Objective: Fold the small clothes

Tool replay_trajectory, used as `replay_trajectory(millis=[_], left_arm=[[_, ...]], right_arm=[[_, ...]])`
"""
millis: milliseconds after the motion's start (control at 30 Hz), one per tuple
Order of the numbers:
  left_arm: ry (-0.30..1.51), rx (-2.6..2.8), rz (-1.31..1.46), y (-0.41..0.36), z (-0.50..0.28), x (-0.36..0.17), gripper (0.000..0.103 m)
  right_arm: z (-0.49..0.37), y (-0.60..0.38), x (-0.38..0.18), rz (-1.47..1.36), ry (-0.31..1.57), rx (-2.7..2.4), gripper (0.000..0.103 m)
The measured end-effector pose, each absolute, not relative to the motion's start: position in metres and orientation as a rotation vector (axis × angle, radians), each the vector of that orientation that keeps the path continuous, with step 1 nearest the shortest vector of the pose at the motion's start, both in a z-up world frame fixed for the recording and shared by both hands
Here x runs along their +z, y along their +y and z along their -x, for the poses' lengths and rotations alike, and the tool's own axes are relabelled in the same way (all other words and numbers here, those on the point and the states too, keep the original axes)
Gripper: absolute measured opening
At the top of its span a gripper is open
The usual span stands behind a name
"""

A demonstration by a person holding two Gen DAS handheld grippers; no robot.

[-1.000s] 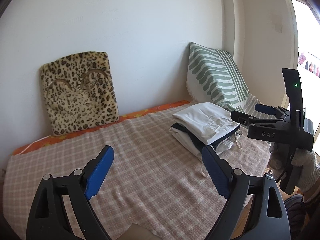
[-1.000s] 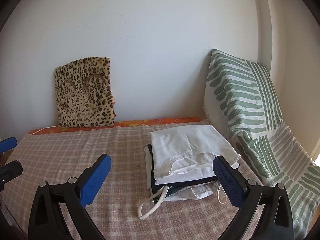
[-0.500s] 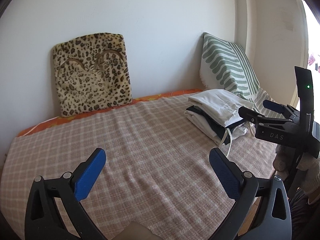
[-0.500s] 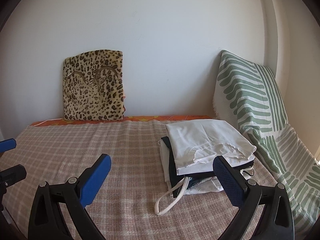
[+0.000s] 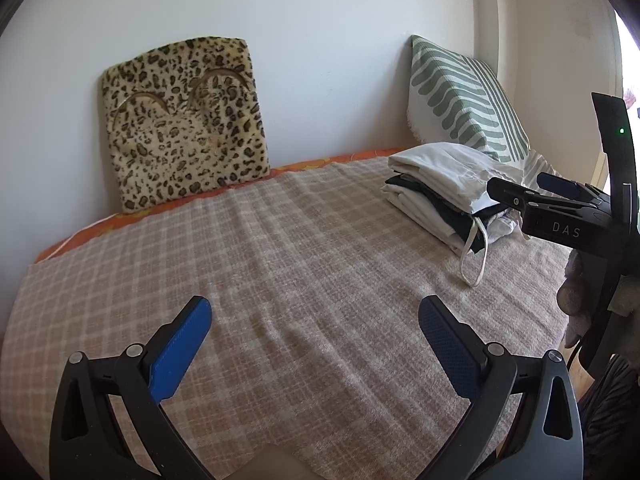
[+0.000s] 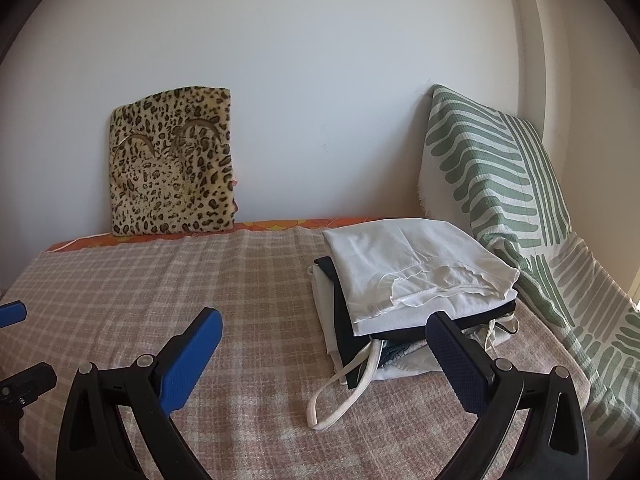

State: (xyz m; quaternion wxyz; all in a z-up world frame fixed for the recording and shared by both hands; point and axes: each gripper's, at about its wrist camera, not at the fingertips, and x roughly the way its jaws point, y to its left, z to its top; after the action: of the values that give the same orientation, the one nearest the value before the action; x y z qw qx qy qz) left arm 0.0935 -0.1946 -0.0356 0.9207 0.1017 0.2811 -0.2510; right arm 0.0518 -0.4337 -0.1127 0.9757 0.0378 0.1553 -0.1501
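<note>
A stack of folded clothes (image 6: 416,276), white on top with dark pieces below and a white strap hanging out in front, lies on the checked bed cover at the right. It also shows in the left wrist view (image 5: 444,188). My left gripper (image 5: 316,316) is open and empty over bare cover, left of the stack. My right gripper (image 6: 324,330) is open and empty just in front of the stack. It also shows in the left wrist view (image 5: 524,188), beside the stack.
A leopard-print cushion (image 6: 172,168) leans on the back wall. A green-striped pillow (image 6: 496,184) leans in the right corner. The pink checked cover (image 5: 280,264) spans the bed, with an orange sheet edge (image 6: 276,225) at the wall.
Both grippers have drawn back from the stack and toward the left. The stack now sits farther right in both views. Both stay open.
</note>
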Motion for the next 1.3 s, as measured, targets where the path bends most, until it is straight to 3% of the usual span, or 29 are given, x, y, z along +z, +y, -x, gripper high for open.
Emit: replay_trajectory(millis=[1300], left_arm=[[0.598, -0.492, -0.166, -0.18, -0.094, -0.032, 0.103]], right_arm=[[-0.049, -0.429, -0.115, -0.089, 0.312, -0.318, 0.103]])
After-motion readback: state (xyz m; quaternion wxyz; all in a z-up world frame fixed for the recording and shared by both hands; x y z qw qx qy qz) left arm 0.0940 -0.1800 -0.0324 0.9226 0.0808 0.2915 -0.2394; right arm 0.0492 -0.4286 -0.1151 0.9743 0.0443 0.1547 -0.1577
